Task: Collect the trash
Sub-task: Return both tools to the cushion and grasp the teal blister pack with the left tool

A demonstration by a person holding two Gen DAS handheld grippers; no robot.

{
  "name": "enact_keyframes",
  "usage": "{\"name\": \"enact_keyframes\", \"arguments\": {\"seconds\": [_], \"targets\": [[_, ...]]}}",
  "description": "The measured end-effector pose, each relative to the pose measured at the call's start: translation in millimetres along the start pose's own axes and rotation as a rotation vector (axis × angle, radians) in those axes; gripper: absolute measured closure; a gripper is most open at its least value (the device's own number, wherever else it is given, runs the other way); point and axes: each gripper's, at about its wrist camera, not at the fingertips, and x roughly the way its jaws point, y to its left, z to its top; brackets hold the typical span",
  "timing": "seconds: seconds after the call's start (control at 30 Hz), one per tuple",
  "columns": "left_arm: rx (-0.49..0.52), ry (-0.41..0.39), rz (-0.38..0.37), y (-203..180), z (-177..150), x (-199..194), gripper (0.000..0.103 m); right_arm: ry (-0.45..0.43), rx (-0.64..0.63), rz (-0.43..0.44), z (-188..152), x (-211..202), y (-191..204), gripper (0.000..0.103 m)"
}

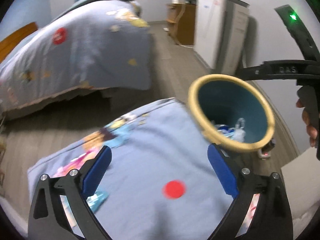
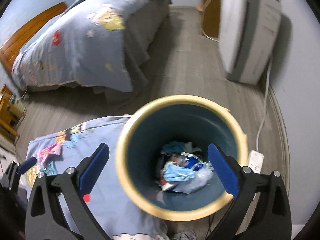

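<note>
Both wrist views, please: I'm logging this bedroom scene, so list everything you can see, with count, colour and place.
Trash bin: one, teal with a cream rim, on the floor beside the near bed.
Trash: a pile of blue and white wrappers and bags, count unclear, at the bin's bottom.
Near bed: one, blue cartoon-print cover with a red dot, under the left gripper.
Packet: one, light blue, on the near bed by the left gripper's finger.
Far bed: one, same blue cover, wooden headboard, across the floor.
White appliance: one, against the wall.
Power strip: one, white, on the floor right of the bin.
Wooden cabinet: one, far corner.
Left gripper: blue pads, open, empty.
Right gripper: blue pads, open, above the bin.
</note>
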Motion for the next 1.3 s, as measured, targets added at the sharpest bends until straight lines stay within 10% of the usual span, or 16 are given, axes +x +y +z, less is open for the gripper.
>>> {"name": "enact_keyframes", "arguments": {"seconds": [0.53, 1.3], "targets": [[-0.238, 0.070, 0.171, 147, -78, -22, 0.007, 0.058, -0.214, 0.074, -12, 23, 158, 0.006], [-0.019, 0.250, -0.025, 135, -99, 82, 0.006, 0.148, -0.261, 0.060, -4, 89, 190, 0.006]]}}
